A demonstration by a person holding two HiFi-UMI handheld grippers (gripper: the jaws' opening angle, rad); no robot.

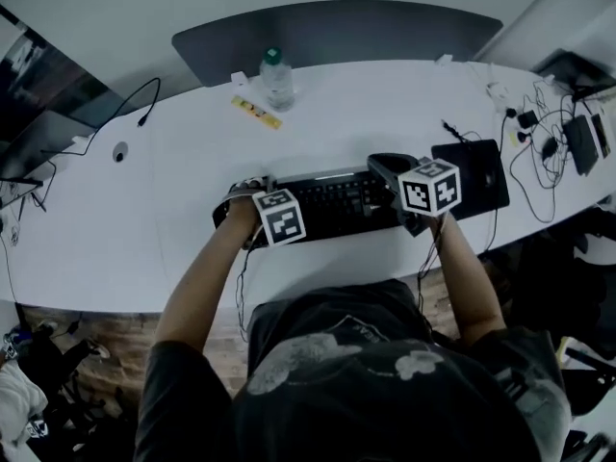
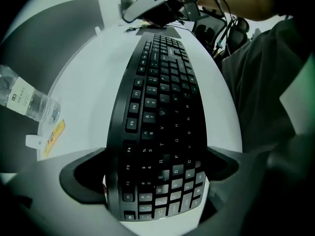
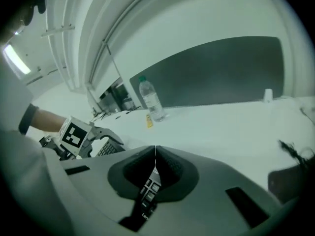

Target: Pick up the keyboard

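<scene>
A black keyboard lies across the white table, close to its front edge. My left gripper points straight down over the keyboard's left end. In the left gripper view the keyboard runs between the jaws of the left gripper, and the jaw tips rest against its two long edges. My right gripper hovers at the keyboard's right end. In the right gripper view the right gripper has its jaws pressed together with nothing held, and a few keys show below them.
A water bottle and a yellow strip lie behind the keyboard. A black pad sits to its right, with tangled cables and chargers beyond. A grey partition lines the table's far edge.
</scene>
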